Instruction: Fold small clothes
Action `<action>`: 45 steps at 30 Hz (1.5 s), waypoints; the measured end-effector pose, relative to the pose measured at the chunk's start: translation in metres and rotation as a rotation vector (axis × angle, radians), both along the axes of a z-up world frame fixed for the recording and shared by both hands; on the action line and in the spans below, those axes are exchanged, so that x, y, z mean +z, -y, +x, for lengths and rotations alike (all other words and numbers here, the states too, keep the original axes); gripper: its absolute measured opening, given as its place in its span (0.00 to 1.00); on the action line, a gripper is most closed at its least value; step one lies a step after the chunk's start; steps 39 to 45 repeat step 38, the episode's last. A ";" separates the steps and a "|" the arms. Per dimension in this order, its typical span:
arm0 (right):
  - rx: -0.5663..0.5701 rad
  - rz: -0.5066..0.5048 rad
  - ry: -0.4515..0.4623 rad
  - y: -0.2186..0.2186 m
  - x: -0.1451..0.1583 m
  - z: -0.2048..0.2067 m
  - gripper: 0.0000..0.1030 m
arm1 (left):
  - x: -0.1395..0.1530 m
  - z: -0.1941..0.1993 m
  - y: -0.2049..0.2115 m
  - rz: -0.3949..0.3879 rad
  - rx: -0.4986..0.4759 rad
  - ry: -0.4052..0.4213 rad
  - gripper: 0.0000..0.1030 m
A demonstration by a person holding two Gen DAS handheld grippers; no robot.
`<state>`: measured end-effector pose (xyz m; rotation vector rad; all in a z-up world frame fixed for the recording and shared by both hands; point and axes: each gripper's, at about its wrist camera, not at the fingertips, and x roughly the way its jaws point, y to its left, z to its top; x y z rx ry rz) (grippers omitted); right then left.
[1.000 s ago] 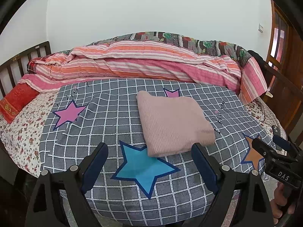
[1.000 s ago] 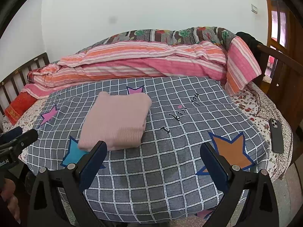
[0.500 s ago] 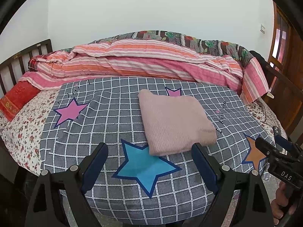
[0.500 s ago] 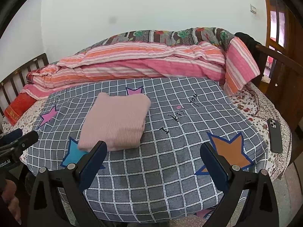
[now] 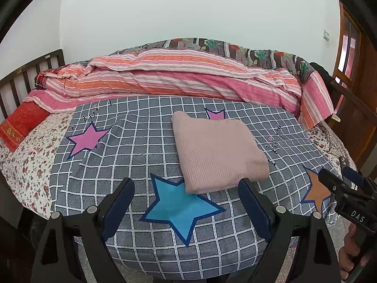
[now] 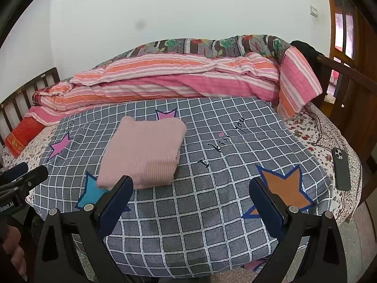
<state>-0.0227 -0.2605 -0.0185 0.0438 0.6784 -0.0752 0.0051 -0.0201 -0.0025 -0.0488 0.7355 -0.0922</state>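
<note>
You can read "DAS" on the right gripper point(image 5: 353, 189) body, "Robot.AI" on the left gripper point(image 6: 22, 173) body, and handwritten "I kiss you" approx. on the grid sheet point(image 6: 221, 141).

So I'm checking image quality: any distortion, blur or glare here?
Left wrist view: fisheye bows the checked bedsheet; pink folded garment sharp, evenly lit. Right wrist view: same curving, dark corners, a faint smudge on the wall, no glare.
</note>
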 end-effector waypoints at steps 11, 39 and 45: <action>-0.002 0.000 0.002 0.000 0.002 0.000 0.95 | 0.000 0.000 -0.002 0.002 0.003 0.002 0.87; -0.003 -0.006 0.001 -0.005 0.006 -0.001 0.95 | 0.002 0.002 -0.005 0.001 0.004 0.001 0.87; -0.003 -0.006 0.001 -0.005 0.006 -0.001 0.95 | 0.002 0.002 -0.005 0.001 0.004 0.001 0.87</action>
